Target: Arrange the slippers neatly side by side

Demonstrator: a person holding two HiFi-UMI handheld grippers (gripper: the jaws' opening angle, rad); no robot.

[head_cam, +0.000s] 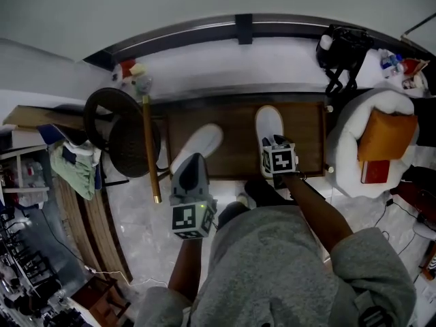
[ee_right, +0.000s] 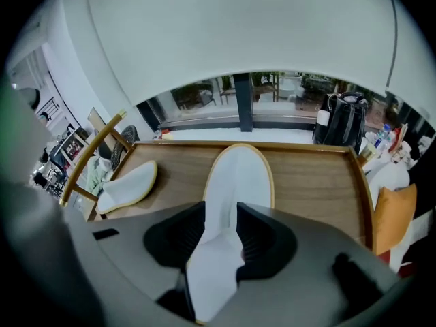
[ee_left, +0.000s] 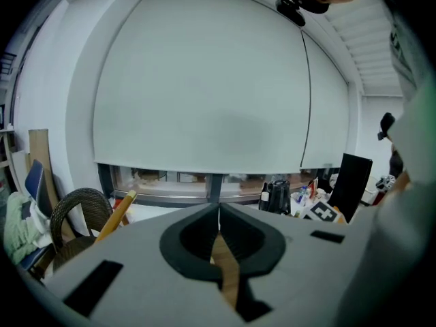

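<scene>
**Head view.** The wooden table [head_cam: 310,138] has a raised rim and is carrying both white slippers. The right gripper [head_cam: 276,150] is clamping the near end of the straight slipper [head_cam: 268,122]. This slipper is lying lengthwise, right of the table's centre. The angled slipper [head_cam: 199,144] is lying slantwise left of the table's centre, apart from the straight slipper. The left gripper [head_cam: 193,159] is hanging over the table's near edge, just beside the angled slipper's near end.

**Left gripper view.** The jaws are pressing together with nothing between them. They are pointing above the table toward a pale window blind [ee_left: 204,80].

**Right gripper view.** The jaws are standing narrowly apart, gripping the straight slipper's white fabric. Its sole is extending ahead toward the table's far rim. A black bag [ee_right: 343,120] is standing beyond the table's far right corner, and its contents are not visible.
</scene>
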